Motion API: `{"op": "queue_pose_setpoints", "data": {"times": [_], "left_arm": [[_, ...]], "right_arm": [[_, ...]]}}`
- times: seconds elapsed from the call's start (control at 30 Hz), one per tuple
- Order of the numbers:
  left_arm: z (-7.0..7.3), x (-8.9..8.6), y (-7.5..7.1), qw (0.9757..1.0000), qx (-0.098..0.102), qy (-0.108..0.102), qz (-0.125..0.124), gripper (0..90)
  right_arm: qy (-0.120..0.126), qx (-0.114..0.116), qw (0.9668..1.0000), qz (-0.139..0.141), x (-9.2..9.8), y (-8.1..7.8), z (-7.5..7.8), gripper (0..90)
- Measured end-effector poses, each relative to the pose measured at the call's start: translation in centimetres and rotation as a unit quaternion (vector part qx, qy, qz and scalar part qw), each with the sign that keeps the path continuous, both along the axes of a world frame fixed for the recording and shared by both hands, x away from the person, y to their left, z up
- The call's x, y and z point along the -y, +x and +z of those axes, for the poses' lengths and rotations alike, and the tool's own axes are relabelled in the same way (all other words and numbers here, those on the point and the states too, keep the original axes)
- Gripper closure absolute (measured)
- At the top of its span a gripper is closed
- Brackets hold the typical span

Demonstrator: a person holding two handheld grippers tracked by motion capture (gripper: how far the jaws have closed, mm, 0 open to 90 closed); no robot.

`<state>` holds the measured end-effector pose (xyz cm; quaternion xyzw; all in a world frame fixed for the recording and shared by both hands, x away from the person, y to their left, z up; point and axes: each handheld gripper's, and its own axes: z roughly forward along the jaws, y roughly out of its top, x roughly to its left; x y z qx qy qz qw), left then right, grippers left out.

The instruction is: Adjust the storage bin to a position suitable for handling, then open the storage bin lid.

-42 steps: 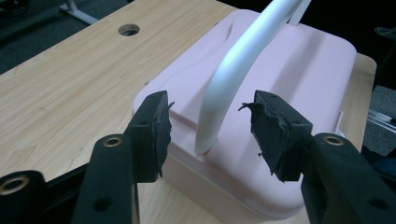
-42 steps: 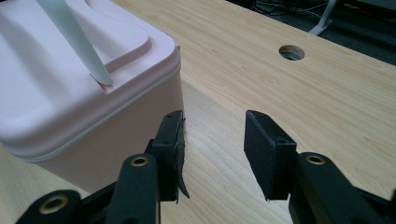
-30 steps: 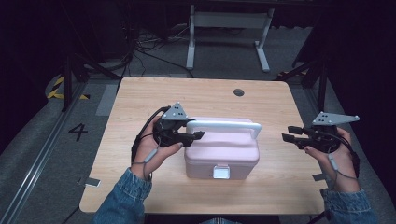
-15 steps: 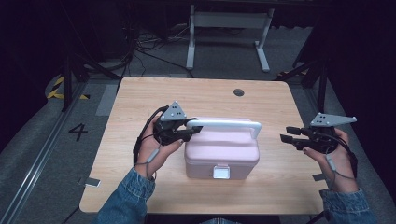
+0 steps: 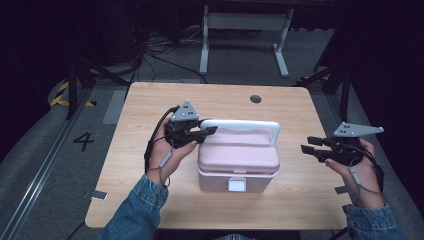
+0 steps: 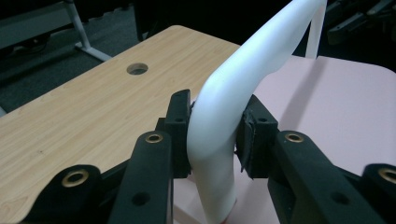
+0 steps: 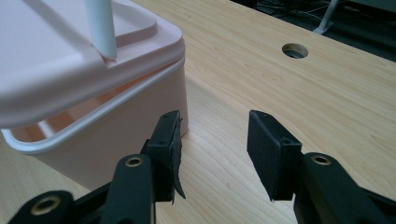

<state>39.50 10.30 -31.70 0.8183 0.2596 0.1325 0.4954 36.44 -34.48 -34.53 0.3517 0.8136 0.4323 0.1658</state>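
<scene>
Little has moved: my left gripper (image 6: 212, 135) stays clamped on the white handle (image 5: 240, 125) of the pink box (image 5: 237, 162) mid-table, lid seemingly lifting. My right gripper (image 7: 212, 154) waits open, empty; next, probably steadying the base.

Light wooden rectangular tabletop (image 5: 150, 200) with a round cable hole (image 5: 256, 99) near its far edge, standing on grey carpeted floor (image 5: 60, 165) marked with a black numeral 4 (image 5: 83, 141), a white metal frame (image 5: 243, 30) and loose black cables (image 5: 155, 47) beyond.
</scene>
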Motion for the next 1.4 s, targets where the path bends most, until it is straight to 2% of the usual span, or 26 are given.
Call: {"op": "queue_pose_setpoints", "data": {"times": [0.2, 0.37, 0.5, 0.53, 0.97, 1.07, 1.17, 1.23, 1.4], "left_arm": [[0.6, -0.1, 1.5, 0.9998, -0.015, -0.014, 0.001, 70.3], [1.0, -0.1, 2.5, 0.9995, -0.026, -0.018, 0.002, 70.2], [1.4, -0.1, 3.3, 0.9991, -0.037, -0.019, 0.005, 70.2], [1.5, -0.1, 3.5, 0.9992, -0.034, -0.018, 0.006, 70.1], [2.2, -0.1, 5.0, 0.9984, -0.048, -0.027, 0.010, 69.5], [2.3, -0.2, 5.4, 0.9979, -0.054, -0.034, 0.011, 69.4], [2.3, -0.2, 5.7, 0.9976, -0.057, -0.038, 0.011, 69.2], [2.3, -0.2, 5.8, 0.9973, -0.060, -0.040, 0.011, 69.2], [2.3, -0.2, 6.1, 0.9972, -0.060, -0.043, 0.011, 69.1]], "right_arm": [[0.002, 0.005, 1.0000, -0.004, 0.3, -0.2, 0.2, 55.6], [0.004, 0.013, 0.9999, -0.002, 0.3, -0.6, 0.4, 56.5], [0.028, 0.030, 0.9990, 0.015, 0.0, -1.0, 0.7, 58.0], [0.032, 0.033, 0.9987, 0.019, -0.2, -1.0, 0.7, 58.2], [0.056, 0.040, 0.9965, 0.048, -1.9, -1.4, 0.7, 63.4], [0.062, 0.043, 0.9955, 0.057, -2.5, -1.5, 0.6, 67.8], [0.054, 0.067, 0.9945, 0.061, -3.1, -1.8, 0.6, 76.2], [0.049, 0.073, 0.9942, 0.062, -3.5, -1.8, 0.6, 80.4], [0.063, 0.083, 0.9920, 0.071, -4.3, -1.9, 0.5, 88.2]]}}
